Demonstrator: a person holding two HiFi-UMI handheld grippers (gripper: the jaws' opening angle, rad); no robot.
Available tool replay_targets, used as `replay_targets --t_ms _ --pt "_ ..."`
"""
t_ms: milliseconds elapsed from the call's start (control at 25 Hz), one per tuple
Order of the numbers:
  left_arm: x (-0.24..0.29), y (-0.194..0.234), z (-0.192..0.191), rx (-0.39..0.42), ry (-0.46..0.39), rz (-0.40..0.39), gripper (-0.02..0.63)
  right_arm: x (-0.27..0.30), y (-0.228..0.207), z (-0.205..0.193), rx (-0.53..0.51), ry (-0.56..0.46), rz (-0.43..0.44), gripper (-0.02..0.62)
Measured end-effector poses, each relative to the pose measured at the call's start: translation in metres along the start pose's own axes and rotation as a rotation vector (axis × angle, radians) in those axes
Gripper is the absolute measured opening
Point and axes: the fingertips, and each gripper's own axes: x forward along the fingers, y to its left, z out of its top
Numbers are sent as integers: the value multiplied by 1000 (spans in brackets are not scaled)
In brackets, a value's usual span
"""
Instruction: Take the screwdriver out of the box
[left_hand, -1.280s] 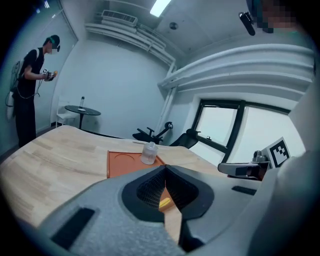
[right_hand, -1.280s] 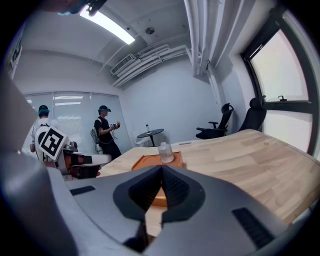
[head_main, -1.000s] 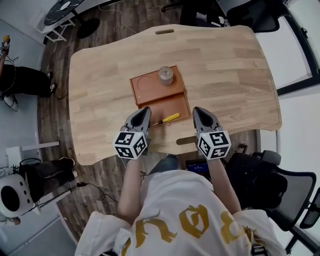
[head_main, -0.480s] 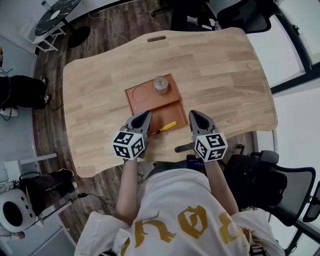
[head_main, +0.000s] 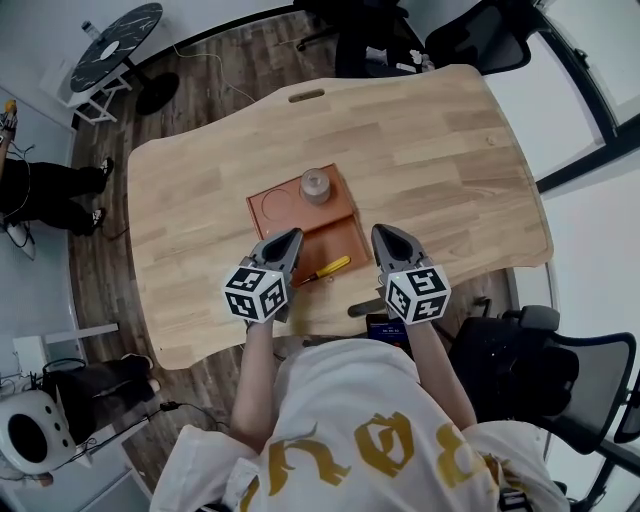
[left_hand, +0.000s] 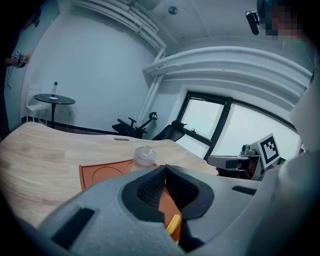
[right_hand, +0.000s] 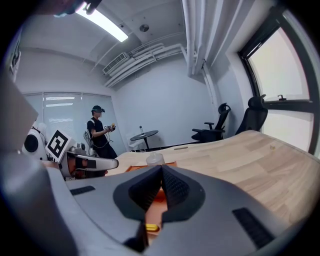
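- Left tool (head_main: 289, 240): jaws pressed together with nothing between them, its tip at the near left corner of the orange box (head_main: 290, 208).
- Screwdriver (head_main: 328, 268): yellow-handled, lying flat between the two tools at the box's near edge, seemingly on the bare tabletop (head_main: 450, 150).
- Small clear jar (head_main: 315, 185): upright in the box's far part.
- Right tool (head_main: 384, 232): jaws together and empty, beside the box's near right corner.

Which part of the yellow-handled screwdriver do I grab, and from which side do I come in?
Take the yellow handle, its thickest part, probably with the right tongs, which sit nearer it. The screwdriver lies flat and slanted at the orange box's near edge, so come from above, jaws opened across the handle.
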Motion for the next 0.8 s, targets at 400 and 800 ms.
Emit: replay_targets --t_ms 400,800 --pt "7 8 -7 -18 26 -9 11 11 -1 -8 2 29 25 11" --pt "17 14 -21 -25 68 -15 11 25 -4 -23 -3 73 46 11"
